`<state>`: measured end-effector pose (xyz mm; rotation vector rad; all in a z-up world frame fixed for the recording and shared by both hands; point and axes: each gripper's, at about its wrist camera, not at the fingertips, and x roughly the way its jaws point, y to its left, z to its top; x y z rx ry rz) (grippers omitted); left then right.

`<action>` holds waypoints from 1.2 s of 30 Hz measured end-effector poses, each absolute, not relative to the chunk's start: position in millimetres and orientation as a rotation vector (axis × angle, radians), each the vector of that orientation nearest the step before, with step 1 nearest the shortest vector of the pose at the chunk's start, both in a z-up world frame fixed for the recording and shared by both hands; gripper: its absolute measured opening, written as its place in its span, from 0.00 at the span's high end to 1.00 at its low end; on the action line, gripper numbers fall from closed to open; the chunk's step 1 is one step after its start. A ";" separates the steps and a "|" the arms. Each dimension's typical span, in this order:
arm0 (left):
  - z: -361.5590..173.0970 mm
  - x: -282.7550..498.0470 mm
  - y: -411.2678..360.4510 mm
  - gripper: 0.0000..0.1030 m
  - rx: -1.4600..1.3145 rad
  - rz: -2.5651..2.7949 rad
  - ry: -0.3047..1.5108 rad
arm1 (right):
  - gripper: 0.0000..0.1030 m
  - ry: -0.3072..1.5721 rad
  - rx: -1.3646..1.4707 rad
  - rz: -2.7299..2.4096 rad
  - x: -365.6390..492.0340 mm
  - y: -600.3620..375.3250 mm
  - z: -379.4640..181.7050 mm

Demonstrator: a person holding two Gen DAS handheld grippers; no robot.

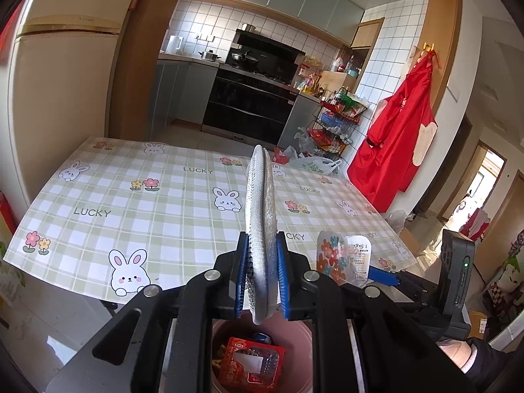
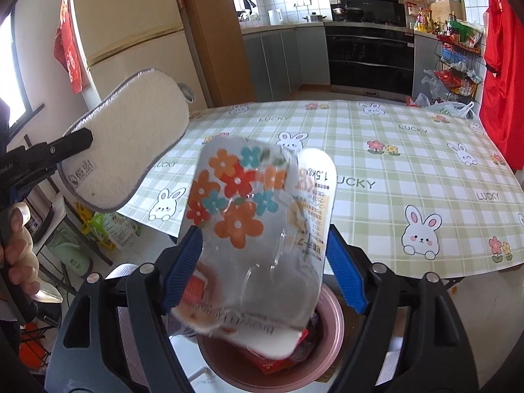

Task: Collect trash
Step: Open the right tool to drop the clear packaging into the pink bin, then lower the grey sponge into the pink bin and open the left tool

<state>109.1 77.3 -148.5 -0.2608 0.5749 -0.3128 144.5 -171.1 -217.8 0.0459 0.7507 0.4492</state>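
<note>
Wrapper point(image 2: 258, 229) maybe loose over bin point(image 2: 330, 314)

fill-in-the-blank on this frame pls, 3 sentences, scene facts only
1. The left gripper is shut on a white ____.
2. The flowered plastic wrapper between the right gripper's blue pads hangs over a ____ bin.
3. The tablecloth shows rabbits, flowers and the word ____.

Missing words: scrubbing pad; pink; LUCKY
</note>
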 end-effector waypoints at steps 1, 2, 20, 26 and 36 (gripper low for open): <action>-149.0 109.0 77.1 0.84 -0.261 -0.313 0.576 | 0.25 0.755 0.045 0.449 144.2 -169.8 -218.8; -149.3 108.9 76.8 0.84 -0.261 -0.314 0.578 | 0.22 0.754 0.043 0.445 143.8 -169.3 -219.1; -145.6 100.8 63.1 0.84 -0.240 -0.353 0.579 | 0.06 0.629 0.064 0.318 135.4 -195.9 -185.1; -145.2 96.9 47.1 0.84 -0.210 -0.389 0.597 | 0.06 0.578 0.081 0.298 129.9 -209.4 -169.0; -159.8 101.3 12.8 0.84 -0.159 -0.451 0.680 | 0.06 0.565 0.125 0.279 126.5 -229.4 -167.1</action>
